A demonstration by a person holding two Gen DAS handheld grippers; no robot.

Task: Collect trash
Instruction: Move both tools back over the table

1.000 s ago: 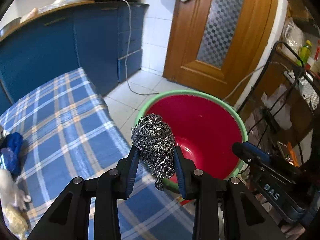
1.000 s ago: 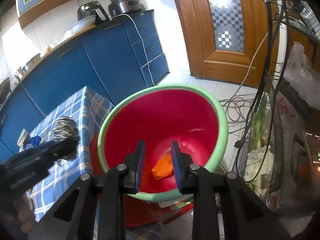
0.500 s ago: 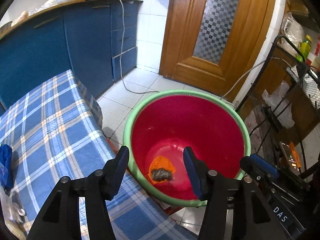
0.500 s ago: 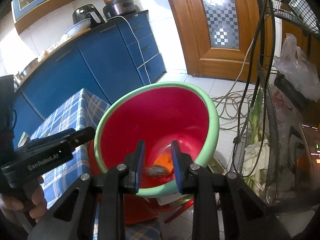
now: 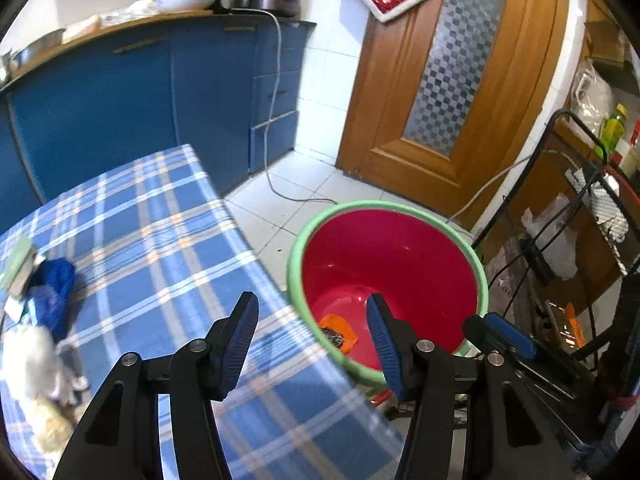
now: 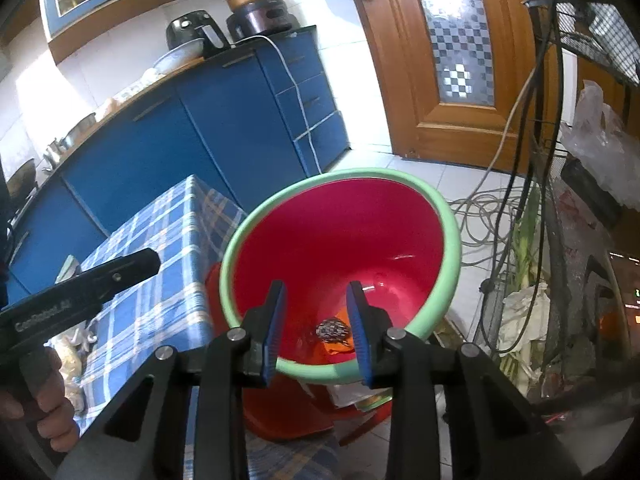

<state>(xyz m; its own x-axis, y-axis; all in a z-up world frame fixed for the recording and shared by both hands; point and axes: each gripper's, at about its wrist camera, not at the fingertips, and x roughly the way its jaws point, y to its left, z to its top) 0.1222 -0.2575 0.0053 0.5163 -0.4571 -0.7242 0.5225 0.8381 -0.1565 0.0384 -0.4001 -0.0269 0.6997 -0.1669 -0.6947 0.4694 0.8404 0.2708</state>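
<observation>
Left tool (image 5: 312, 322) jaws spread wide, nothing between them, hovering over the counter (image 5: 160, 240) edge nearest the bin. Right tool (image 6: 315, 316) also apart and empty, aimed into the bin. Bin (image 6: 450, 236) is a round plastic tub, glossy red inside, pale green rim, just beside the counter edge. Coiled steel-wool scrubber (image 6: 331, 328) sits on its bottom atop a flat orange scrap (image 5: 340, 325). Counter has blue plaid cloth; crumpled blue wrapper (image 5: 52, 292) near its far-left edge.

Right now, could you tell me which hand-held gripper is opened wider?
The left hand-held gripper: its blue pads stand far apart, while the right hand-held gripper shows a narrower gap.
</observation>
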